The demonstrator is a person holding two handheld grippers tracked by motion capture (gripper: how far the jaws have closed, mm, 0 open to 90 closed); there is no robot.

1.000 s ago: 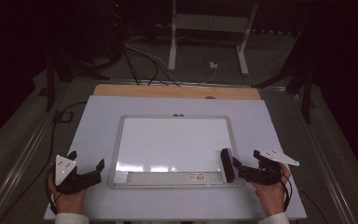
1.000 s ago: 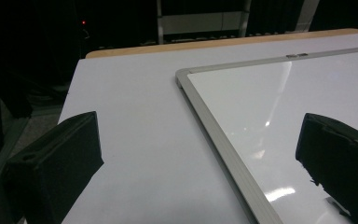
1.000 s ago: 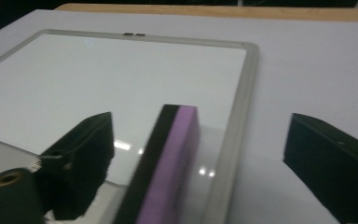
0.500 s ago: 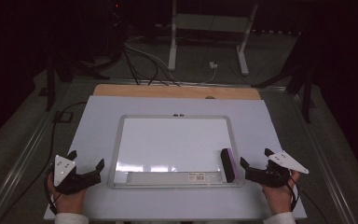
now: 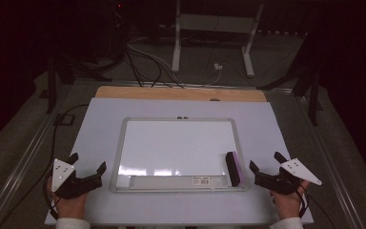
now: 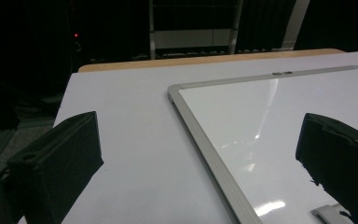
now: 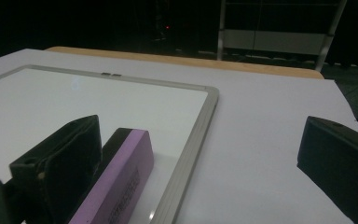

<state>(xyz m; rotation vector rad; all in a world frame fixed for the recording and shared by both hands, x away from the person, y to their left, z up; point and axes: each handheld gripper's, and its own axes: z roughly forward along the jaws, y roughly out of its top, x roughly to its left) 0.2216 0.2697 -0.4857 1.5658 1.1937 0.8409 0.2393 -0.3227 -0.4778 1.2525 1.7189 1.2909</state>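
Eraser (image 5: 233, 168) is the thing to watch: a long block, purple on one side and black on the other, lying on the white board (image 5: 178, 143) at its near right corner, just inside the silver frame. In the right gripper view the eraser (image 7: 121, 177) sits close in front of one jaw, with the board's frame (image 7: 191, 149) running along beside it. The right gripper (image 5: 266, 168) rests on the table (image 5: 276, 124) just to the right of the board, with its jaws spread wide and nothing between them. It points toward the eraser, so it looks ready to reach in and pick it up, but it is not touching it. The left gripper (image 5: 89, 167) sits at the near left, just beside the board's left edge, and its jaws are wide apart and empty too. In the left gripper view the board (image 6: 279, 121) looks clean and shiny, with no writing that can be seen. A flat grey tray (image 5: 171, 181) runs along the near edge of the board, and the eraser's near end lies by its right end. The board lies flat in the middle of the table so both hands can reach it. I think the eraser lies there so it is easy to grab.
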